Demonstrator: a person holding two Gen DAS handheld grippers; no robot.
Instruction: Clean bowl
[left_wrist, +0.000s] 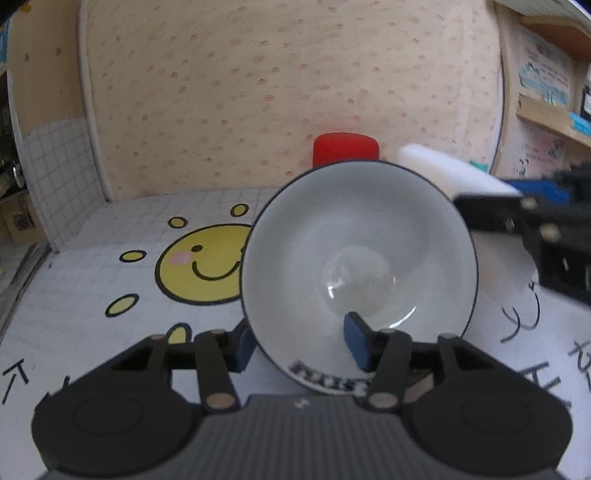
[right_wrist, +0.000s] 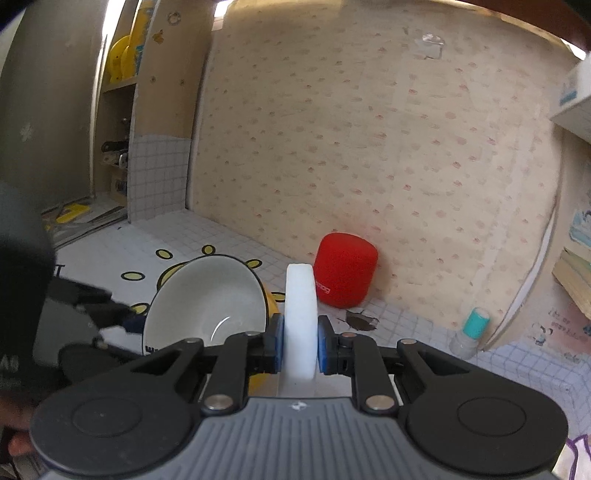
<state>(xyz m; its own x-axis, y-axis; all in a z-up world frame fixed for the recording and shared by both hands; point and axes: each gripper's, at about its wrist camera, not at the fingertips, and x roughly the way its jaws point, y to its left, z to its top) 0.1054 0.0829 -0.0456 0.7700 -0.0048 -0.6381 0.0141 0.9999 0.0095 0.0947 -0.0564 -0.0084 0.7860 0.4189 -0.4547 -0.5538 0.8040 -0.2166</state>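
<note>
At the bench (left_wrist: 92, 240), with its white grid-pattern cover and yellow smiling-sun print, the white ceramic bowl with a dark rim (left_wrist: 358, 251) is the reference for every position below.

1. Bowl: it is tilted, its mouth turned towards your left gripper (left_wrist: 299, 343). The sun print lies under and beside it, on its left in the left wrist view. Dark lettering runs along its outer wall at the edge nearest that camera, too blurred to read.

2. Left gripper: your jaws straddle the bowl's near wall, one blue pad outside and the other inside the cavity. They stand wider apart than the wall is thick, so I record them as released, not clamped.

3. Right gripper (right_wrist: 300, 343): your jaws are clenched on a white rectangular foam sponge (right_wrist: 301, 295), held upright on its narrow edge. The sponge is just beside the bowl, to its right in the right wrist view, and outside the cavity. I cannot tell whether it touches the rim.

4. Other items: a red fabric-covered cylinder (right_wrist: 345, 273) stands behind the bowl against the patterned wall. A small teal-capped bottle (right_wrist: 472, 328) stands well apart from the bowl, further right by the wall.
</note>
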